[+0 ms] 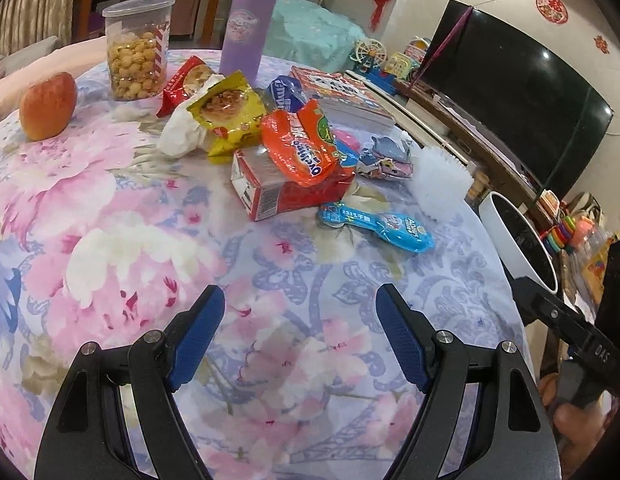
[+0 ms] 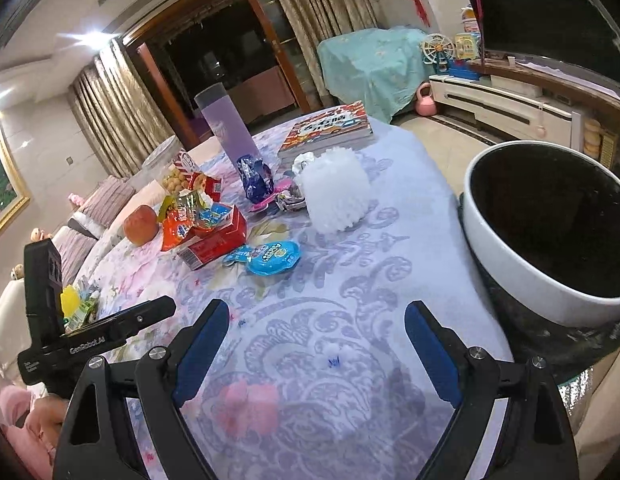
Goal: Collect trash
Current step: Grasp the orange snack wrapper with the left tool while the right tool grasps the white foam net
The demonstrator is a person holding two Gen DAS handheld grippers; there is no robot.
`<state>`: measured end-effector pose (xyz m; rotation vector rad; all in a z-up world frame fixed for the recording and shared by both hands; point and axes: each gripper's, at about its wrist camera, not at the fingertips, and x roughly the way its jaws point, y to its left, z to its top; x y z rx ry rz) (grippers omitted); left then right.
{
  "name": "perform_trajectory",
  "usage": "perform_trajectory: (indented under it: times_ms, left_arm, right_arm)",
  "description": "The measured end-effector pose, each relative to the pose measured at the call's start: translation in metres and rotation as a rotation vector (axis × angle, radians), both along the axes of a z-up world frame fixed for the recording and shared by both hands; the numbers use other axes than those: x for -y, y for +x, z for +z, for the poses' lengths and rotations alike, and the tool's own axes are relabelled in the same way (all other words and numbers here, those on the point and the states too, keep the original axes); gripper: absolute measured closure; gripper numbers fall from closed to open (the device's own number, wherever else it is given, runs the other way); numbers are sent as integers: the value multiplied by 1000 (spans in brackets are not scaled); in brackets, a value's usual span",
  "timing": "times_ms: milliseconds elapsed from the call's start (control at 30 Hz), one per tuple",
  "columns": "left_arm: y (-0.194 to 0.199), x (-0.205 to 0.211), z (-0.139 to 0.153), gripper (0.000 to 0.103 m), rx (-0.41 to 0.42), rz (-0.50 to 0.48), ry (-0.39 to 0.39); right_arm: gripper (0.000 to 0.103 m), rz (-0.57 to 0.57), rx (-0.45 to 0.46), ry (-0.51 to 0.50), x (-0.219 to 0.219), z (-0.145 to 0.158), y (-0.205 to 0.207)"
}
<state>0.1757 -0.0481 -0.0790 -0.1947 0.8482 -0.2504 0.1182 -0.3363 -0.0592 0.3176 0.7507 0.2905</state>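
Observation:
Trash lies in a heap mid-table: an orange wrapper (image 1: 302, 144) on a red carton (image 1: 286, 192), a yellow wrapper (image 1: 226, 116), a red wrapper (image 1: 186, 80), a dark blue wrapper (image 1: 284, 92), crumpled white tissue (image 1: 182, 132), a light blue packet (image 1: 377, 226) and a white foam net (image 1: 439, 182). My left gripper (image 1: 300, 300) is open and empty, short of the heap. My right gripper (image 2: 315, 320) is open and empty above the cloth; the blue packet (image 2: 270, 260), the red carton (image 2: 216, 240) and the foam net (image 2: 335, 192) lie ahead. A white bin (image 2: 545, 224) with a dark inside stands at the table's right edge.
An apple (image 1: 48, 106), a snack jar (image 1: 138, 48), a purple bottle (image 1: 250, 20) and a book (image 1: 341, 96) stand on the floral tablecloth (image 1: 150, 260). The bin (image 1: 517, 236) sits beside the table. A TV (image 1: 509, 92) and a toy shelf are to the right.

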Motion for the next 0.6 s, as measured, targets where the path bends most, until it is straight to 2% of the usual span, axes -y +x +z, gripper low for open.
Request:
perform_trajectory:
  times_ms: [233,333,600]
  left_arm:
    - [16,3,3,23,12,6,27]
    - [26,-5,8,23,12,26,-2]
    - [48,-8,29,23,96,69,-30]
  right_arm:
    - [12,2,5,-9,3,2,25]
    - [12,3,17,-17,4,4,39]
    - [13,2,8,-30,1,-1,77]
